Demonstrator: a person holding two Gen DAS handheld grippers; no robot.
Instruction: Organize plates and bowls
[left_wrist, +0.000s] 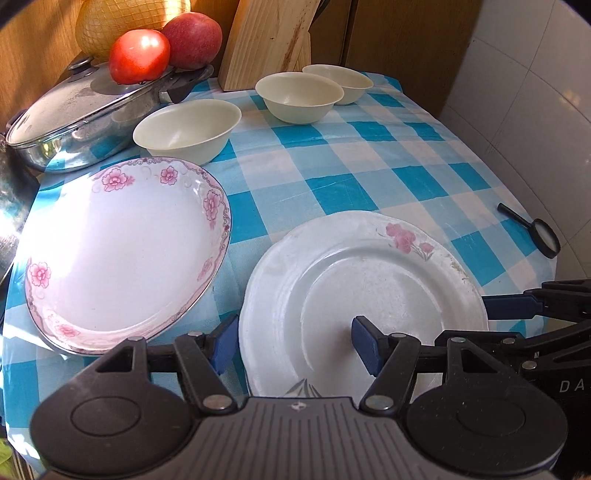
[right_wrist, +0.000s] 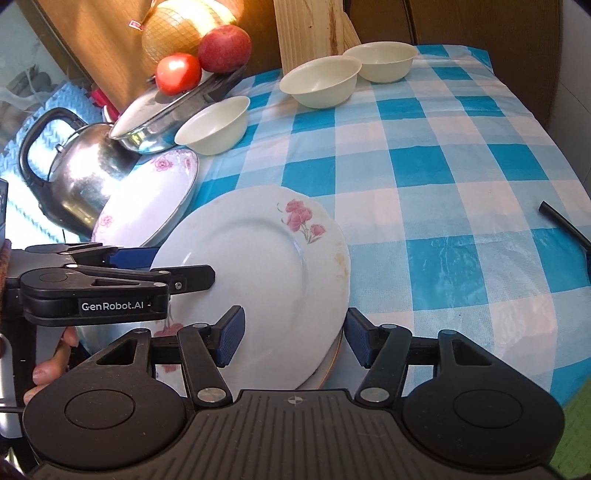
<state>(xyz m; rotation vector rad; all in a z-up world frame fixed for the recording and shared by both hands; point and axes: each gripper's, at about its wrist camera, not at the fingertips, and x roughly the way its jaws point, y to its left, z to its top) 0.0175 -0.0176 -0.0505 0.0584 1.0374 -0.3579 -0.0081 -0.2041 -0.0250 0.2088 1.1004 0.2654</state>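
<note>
**Bystanders on our checked cloth**

We see a lidded steel pan (left_wrist: 74, 118) at the blue checked tablecloth's (left_wrist: 369, 162) far left, a tomato (left_wrist: 139, 56) and apple (left_wrist: 192, 40) resting on its lid, a netted melon (right_wrist: 181, 27) behind. A kettle (right_wrist: 74, 173) stands nearby, a wooden board (left_wrist: 269, 40) leans behind, and a magnifying glass (left_wrist: 535, 230) lies right.

2 floral plates (left_wrist: 364, 291), 3 cream bowls (left_wrist: 186, 129)

Two plates (left_wrist: 364, 295) (left_wrist: 125, 254) side by side at the front of the surface (left_wrist: 369, 166), three bowls (left_wrist: 186, 129) (left_wrist: 299, 96) (left_wrist: 338, 83) in a row behind, pan (left_wrist: 85, 118) at left.
</note>
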